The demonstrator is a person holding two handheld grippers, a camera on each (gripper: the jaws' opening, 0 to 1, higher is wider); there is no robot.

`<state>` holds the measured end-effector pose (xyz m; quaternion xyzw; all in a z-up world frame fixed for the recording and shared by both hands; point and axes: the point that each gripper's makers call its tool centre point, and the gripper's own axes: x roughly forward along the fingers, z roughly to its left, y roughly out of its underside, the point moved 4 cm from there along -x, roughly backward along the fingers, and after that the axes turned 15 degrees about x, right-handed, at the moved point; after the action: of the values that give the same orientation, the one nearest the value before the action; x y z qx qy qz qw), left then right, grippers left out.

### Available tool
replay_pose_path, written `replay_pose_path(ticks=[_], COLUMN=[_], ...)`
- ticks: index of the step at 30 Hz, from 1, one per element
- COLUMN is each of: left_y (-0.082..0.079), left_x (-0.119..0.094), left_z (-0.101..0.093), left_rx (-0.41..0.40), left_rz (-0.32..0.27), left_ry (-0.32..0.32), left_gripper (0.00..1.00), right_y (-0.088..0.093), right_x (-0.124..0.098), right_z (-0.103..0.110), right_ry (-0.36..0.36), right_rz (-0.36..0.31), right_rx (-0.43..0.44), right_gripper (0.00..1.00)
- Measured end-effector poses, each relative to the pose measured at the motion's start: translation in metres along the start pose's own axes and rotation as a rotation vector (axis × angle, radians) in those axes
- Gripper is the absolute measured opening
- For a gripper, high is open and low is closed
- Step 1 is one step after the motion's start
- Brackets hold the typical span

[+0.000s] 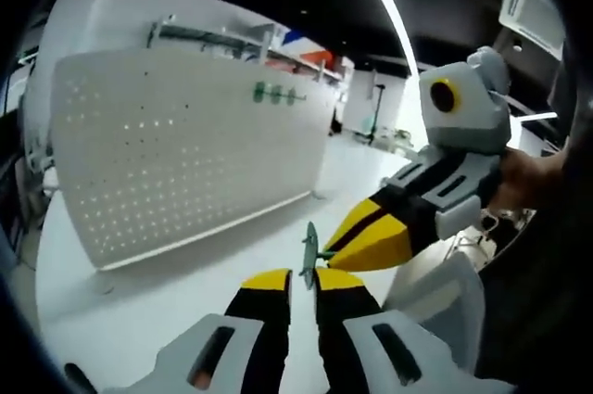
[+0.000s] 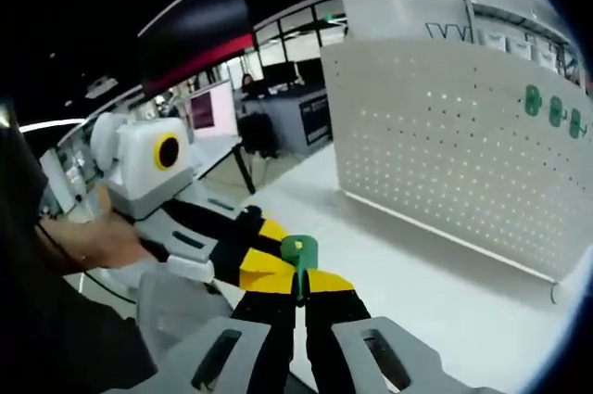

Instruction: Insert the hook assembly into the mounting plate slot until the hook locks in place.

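A small green hook (image 1: 309,247) stands edge-on between the yellow tips of my left gripper (image 1: 303,275), whose jaws are shut on it. My right gripper (image 1: 357,238) reaches in from the right and its tips meet the same hook. In the right gripper view the hook (image 2: 298,250) shows a round green head, with its stem running down between the shut jaws of my right gripper (image 2: 298,281). My left gripper (image 2: 264,246) touches it from the left. The white perforated mounting plate (image 1: 185,153) stands upright beyond, apart from the hook, and also appears at the right (image 2: 445,153).
Three green hooks (image 1: 274,93) hang near the plate's top edge (image 2: 551,108). The plate stands on a white table (image 1: 167,311). A person's hand (image 2: 97,241) holds the left gripper. Desks and screens stand far behind.
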<state>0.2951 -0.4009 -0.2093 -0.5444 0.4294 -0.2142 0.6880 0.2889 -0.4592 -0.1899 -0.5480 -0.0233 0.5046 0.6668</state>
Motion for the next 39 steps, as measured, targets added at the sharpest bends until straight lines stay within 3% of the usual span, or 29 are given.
replay_pose_path(ticks=[13, 24, 32, 37, 39], left_y=[-0.004, -0.007, -0.005, -0.005, -0.003], left_x=[0.001, 0.006, 0.006, 0.004, 0.003], left_z=[0.003, 0.007, 0.007, 0.012, 0.016], left_rx=[0.054, 0.038, 0.016, 0.009, -0.004], left_rz=[-0.003, 0.024, 0.039, 0.049, 0.053], left_ry=[-0.018, -0.014, -0.016, -0.036, -0.047], left_gripper=[0.03, 0.02, 0.02, 0.02, 0.02], right_y=[-0.004, -0.008, -0.008, -0.01, -0.009], right_x=[0.0, 0.0, -0.001, -0.005, -0.008], right_z=[0.001, -0.002, -0.003, -0.003, -0.003], right_ry=[0.003, -0.008, -0.013, -0.017, -0.009], right_rz=[-0.017, -0.036, -0.039, -0.053, -0.055], right_rx=[-0.008, -0.036, -0.105, -0.09, -0.127], right_gripper=[0.02, 0.03, 0.03, 0.04, 0.05])
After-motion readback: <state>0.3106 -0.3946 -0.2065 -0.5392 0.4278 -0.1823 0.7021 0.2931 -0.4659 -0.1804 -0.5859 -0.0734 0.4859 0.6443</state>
